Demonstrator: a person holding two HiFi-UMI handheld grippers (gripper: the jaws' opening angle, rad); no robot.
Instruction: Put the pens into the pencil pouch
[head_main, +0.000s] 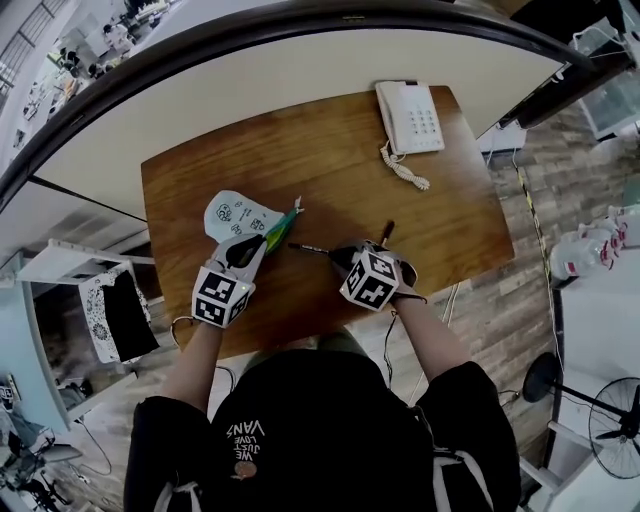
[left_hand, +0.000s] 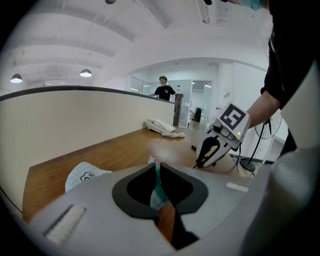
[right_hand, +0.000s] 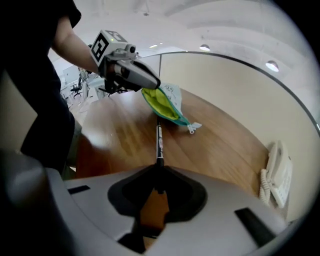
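Note:
A white printed pencil pouch lies on the wooden table, its green-lined mouth held up and agape. My left gripper is shut on the pouch's teal edge. Just right of it, my right gripper is shut on the back end of a black pen. The pen's tip points at the pouch mouth and stops a little short of it. A second dark pen lies on the table beside the right gripper.
A white desk phone with a coiled cord sits at the table's far right corner. A curved cream partition borders the far edge. A fan stands on the floor to the right.

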